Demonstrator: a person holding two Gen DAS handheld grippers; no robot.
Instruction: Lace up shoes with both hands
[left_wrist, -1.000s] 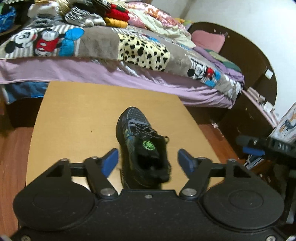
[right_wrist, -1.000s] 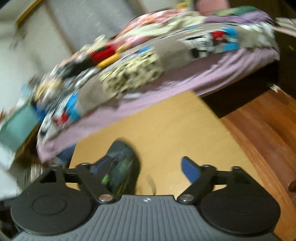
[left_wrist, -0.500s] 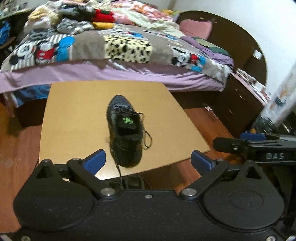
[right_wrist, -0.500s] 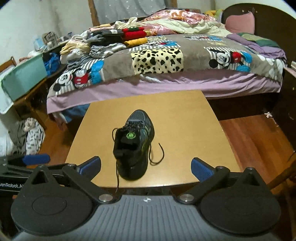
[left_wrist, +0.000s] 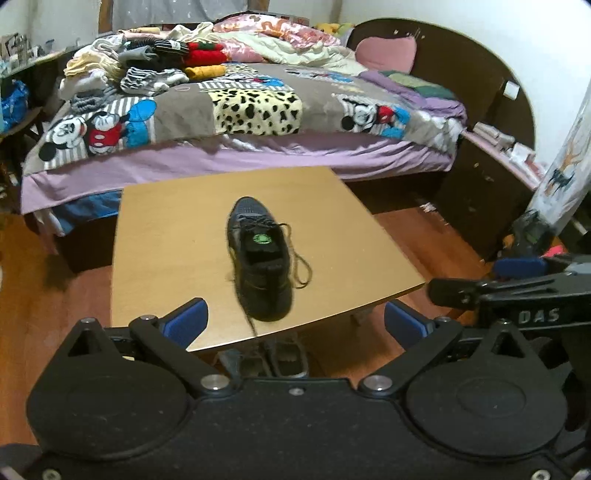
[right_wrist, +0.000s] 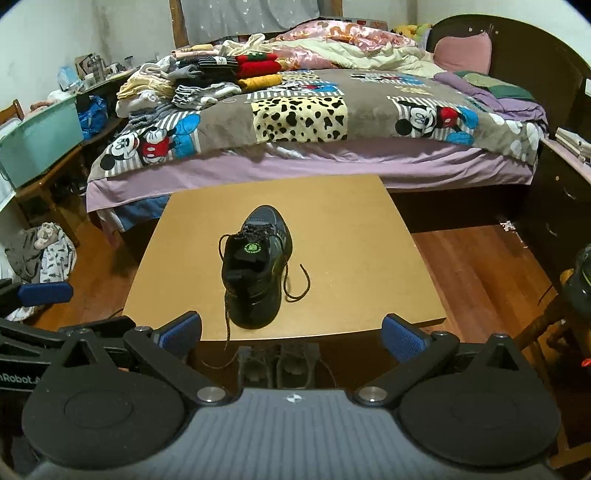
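Note:
A black sneaker (left_wrist: 260, 266) with a green logo on its tongue stands on a small wooden table (left_wrist: 177, 221), toe pointing away, heel near the front edge. Its dark laces are loose: one loops to the shoe's right (left_wrist: 301, 267), one hangs over the table's front edge (left_wrist: 251, 321). The shoe also shows in the right wrist view (right_wrist: 256, 271), with its lace loop (right_wrist: 297, 282). My left gripper (left_wrist: 293, 325) is open and empty, held back from the table's front edge. My right gripper (right_wrist: 291, 334) is open and empty too, beside it.
A bed (right_wrist: 332, 110) with a patchwork cover and piled clothes stands behind the table. A pair of shoes (right_wrist: 279, 363) sits on the wooden floor under the table's front edge. A dark cabinet (left_wrist: 480, 192) is at right, a green bin (right_wrist: 37, 144) at left.
Both grippers have pulled back from the shoe and opened wider. The shoe now stands alone on the table with its laces loose.

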